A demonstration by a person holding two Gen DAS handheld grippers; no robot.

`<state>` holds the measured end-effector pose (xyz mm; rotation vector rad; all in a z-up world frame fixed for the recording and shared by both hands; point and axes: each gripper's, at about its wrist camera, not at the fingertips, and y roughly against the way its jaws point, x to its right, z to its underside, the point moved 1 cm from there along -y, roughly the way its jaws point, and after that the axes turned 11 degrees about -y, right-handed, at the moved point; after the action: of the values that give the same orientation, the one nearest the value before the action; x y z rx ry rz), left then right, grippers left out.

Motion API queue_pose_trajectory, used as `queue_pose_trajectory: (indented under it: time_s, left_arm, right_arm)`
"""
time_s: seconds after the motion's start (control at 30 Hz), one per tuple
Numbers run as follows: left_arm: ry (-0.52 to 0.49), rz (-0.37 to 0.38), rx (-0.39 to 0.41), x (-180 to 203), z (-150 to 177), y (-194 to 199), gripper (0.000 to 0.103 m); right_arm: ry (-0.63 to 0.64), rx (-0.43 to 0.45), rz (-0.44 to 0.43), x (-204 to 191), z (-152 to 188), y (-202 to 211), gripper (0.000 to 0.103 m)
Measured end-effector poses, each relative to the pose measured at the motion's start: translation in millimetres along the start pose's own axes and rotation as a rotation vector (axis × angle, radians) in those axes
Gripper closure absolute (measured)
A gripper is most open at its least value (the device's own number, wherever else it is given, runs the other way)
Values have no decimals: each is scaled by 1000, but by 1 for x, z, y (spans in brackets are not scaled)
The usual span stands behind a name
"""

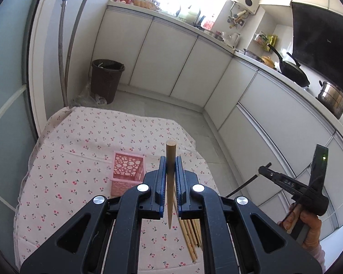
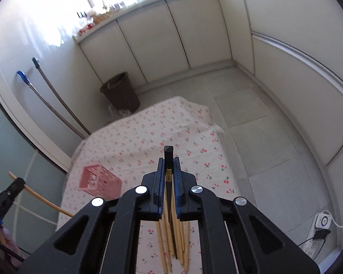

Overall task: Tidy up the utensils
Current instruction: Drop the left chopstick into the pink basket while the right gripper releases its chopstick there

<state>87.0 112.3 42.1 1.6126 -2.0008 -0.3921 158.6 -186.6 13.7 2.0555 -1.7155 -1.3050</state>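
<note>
Left gripper [image 1: 170, 178] clamps a pale chopstick [image 1: 171, 159]; right gripper [image 2: 168, 178] clamps a black chopstick [image 2: 168, 159]. Both point upright. Pink basket [image 1: 128, 173] sits forward-left, nearer the left gripper.

A brown trash bin [image 1: 107, 80] stands on the tiled floor beside two long handles [image 1: 66, 52] leaning in the corner. White cabinets [image 1: 171, 59] line the walls. A black wok [image 1: 293, 69] and steel pot [image 1: 331, 98] sit on the counter. A white power strip [image 2: 317, 235] lies on the floor.

Right gripper [image 1: 268, 164] body — raised letters "DAS".
</note>
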Motion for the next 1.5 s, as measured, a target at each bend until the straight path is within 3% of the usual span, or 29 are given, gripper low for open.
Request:
queue_pose_trajectory:
  time_s: [0.23, 0.43, 0.57, 0.63, 0.7, 0.9, 1.03, 1.2, 1.33, 1.47, 1.5]
  left_arm:
    - [73, -95, 152, -25, -56, 30, 96]
    - [94, -194, 165, -45, -77, 12, 96]
    - [112, -200, 124, -59, -70, -23, 95]
    - [111, -202, 48, -64, -62, -45, 95]
    - [137, -190, 11, -71, -56, -55, 88]
    - [220, -205, 98, -84, -58, -21, 69]
    - [236, -210, 131, -85, -60, -8, 67]
    - [211, -226, 110, -79, -59, -13, 67]
    - [157, -239, 89, -68, -56, -19, 66]
    - [66, -280, 110, -50, -54, -16, 56]
    - [46, -287, 116, -45, -54, -15, 54]
  right_arm:
    - [-48, 84, -187, -51, -45, 15, 96]
    - [-35, 60, -265, -98, -55, -9, 96]
    - [-1, 35, -263, -116, -44, -29, 96]
    - [2, 6, -260, -123, -39, -44, 96]
    - [8, -11, -254, -125, -34, -53, 96]
    - [21, -34, -232, -134, -22, -70, 96]
    - [29, -40, -201, -140, -16, -83, 96]
    - [13, -64, -186, -144, -6, -106, 96]
    - [21, -94, -170, -146, 5, -118, 90]
    - [70, -48, -138, -146, 11, -103, 68]
    - [82, -33, -130, -145, 12, -97, 67]
